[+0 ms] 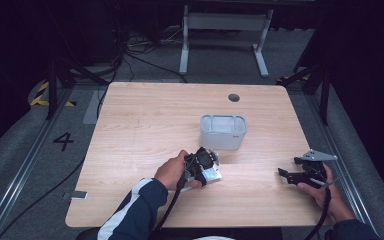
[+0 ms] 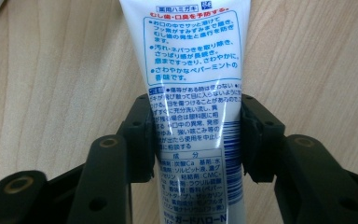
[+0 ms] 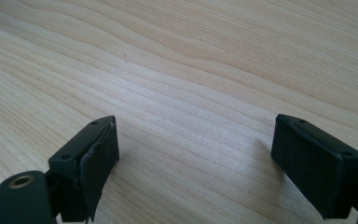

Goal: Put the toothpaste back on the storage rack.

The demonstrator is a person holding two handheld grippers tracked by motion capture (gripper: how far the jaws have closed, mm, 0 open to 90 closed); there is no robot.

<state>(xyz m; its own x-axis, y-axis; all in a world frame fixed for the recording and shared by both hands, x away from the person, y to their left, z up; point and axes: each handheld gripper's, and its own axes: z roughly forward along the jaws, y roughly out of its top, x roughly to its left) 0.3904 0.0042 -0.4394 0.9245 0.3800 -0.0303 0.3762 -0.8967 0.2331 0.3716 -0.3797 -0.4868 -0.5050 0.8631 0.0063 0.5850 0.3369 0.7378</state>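
So at this point I had the left tool point(image 1: 206, 167) down on the wooden surface point(image 1: 145, 130), near the middle and a bit toward the near edge. Its jaws were clamped on a white toothpaste tube point(image 2: 193, 93), both pads pressing on the tube's sides, about halfway along the printed back panel. In the left gripper view the tube ran straight up between the jaws, lying flat on the wood, blue and red print facing the camera. From the high view I could only make out a white bit of the tube point(image 1: 211, 174) sticking out under the tool, just near of the white bin point(image 1: 223, 132).

That bin was sitting upright around the middle of the surface, a little to the far right of my left hand point(image 1: 172, 171), close by but not touching the tool as far as I could tell. Couldn't see anything inside it from that angle.

The right tool point(image 1: 294, 175) was over by the right edge of the surface, well apart from the tube and the bin. Jaws were spread wide with nothing between them, just bare wood grain in the right gripper view point(image 3: 193, 140), and the pads looked to be hovering just above the wood
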